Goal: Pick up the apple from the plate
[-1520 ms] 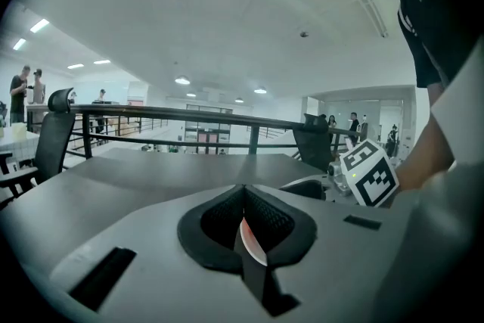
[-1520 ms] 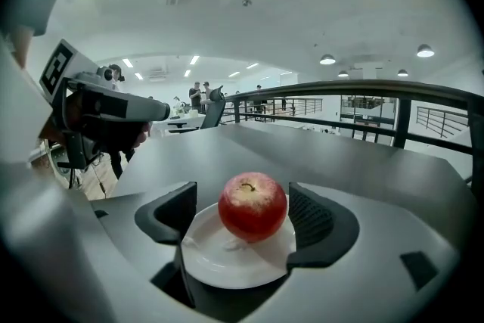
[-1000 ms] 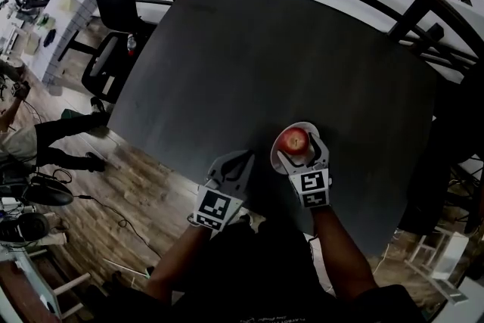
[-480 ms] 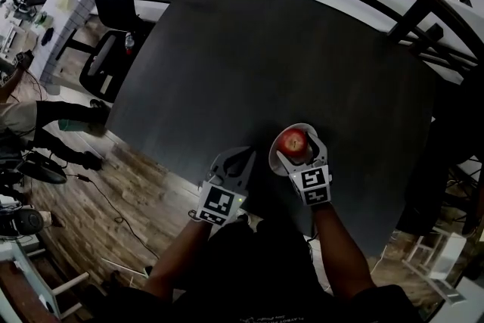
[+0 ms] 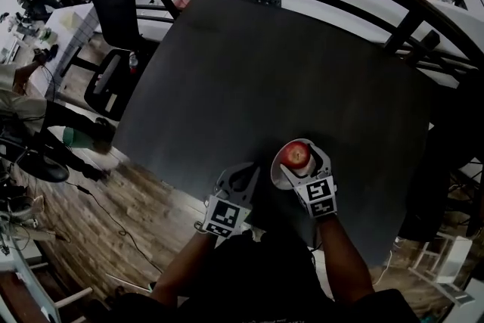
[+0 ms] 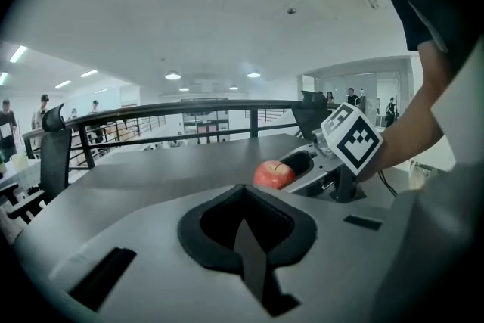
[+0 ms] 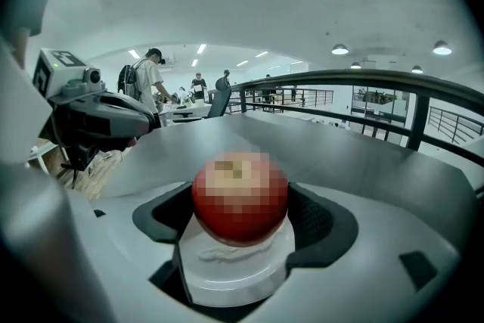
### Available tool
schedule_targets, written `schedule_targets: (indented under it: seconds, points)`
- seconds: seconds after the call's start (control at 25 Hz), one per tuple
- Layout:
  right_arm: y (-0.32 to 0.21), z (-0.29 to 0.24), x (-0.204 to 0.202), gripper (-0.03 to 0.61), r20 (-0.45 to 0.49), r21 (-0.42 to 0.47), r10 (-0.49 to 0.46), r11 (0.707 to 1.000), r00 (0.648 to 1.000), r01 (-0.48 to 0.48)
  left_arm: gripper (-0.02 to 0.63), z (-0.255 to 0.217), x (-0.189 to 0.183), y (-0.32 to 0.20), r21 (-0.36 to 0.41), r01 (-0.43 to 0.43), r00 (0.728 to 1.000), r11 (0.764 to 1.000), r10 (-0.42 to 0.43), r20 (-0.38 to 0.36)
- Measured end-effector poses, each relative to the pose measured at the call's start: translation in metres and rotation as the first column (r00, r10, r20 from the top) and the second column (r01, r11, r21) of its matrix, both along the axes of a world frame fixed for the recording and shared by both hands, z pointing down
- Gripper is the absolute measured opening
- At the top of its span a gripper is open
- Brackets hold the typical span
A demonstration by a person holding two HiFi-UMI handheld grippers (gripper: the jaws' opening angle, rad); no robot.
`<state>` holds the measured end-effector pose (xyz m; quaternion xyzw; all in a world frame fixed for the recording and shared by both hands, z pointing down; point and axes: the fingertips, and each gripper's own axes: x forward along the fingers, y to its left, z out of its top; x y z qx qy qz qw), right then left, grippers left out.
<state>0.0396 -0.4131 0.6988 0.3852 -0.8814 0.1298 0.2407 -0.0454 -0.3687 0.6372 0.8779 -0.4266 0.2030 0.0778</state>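
A red apple [image 5: 296, 154] [image 7: 240, 195] rests over a small white plate [image 5: 278, 163] [image 7: 234, 272] near the front edge of the dark table [image 5: 265, 72]. My right gripper [image 5: 299, 159] [image 7: 240, 202] reaches in from the near side, and its black pads [image 7: 314, 217] press on both sides of the apple. Whether the apple still touches the plate I cannot tell. My left gripper [image 5: 242, 176] [image 6: 243, 197] hovers just left of the plate, shut with nothing in it. In the left gripper view the apple [image 6: 273, 174] shows ahead to the right.
The table's front edge runs just under both grippers, with wooden floor [image 5: 113, 215] below. A black office chair [image 5: 113, 4] stands off the far left corner. A dark railing [image 5: 363, 7] curves behind the table. A person [image 5: 30, 106] sits at the far left.
The head view has shifted a little. Both grippers stay near the front edge, the right one still round the apple. The person at the left has moved.
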Motion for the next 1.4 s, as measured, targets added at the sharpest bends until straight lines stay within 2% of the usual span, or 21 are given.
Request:
schedule_targets:
  seconds: [0.16,0.36,0.6,0.88,1.4]
  points:
    - [-0.002,-0.035,0.003,0.391,0.007,0.062,0.001,0.998,1.000,-0.001,0.023,-0.010,0.002,0.001,0.006,-0.014,1.000,1.000,0.014,-0.023]
    - [-0.007,-0.083,0.011,0.391,0.056,0.147,0.041,0.988,0.998,-0.049,0.023,-0.035,0.008,-0.004,0.040,-0.048,0.996,0.998,0.051,-0.077]
    - [-0.005,-0.149,0.017,0.391,0.105,0.257,0.099,0.959,0.990,-0.123,0.023,-0.075,0.008,-0.017,0.108,-0.042,0.987,0.993,0.058,-0.150]
    - [0.011,-0.208,0.022,0.391,0.172,0.367,0.132,0.911,0.976,-0.188,0.023,-0.100,0.006,-0.012,0.134,-0.008,0.974,0.991,0.038,-0.223]
    - [0.034,-0.244,0.014,0.391,0.212,0.479,0.188,0.836,0.959,-0.269,0.023,-0.130,0.003,-0.022,0.186,-0.005,0.962,0.983,0.055,-0.267]
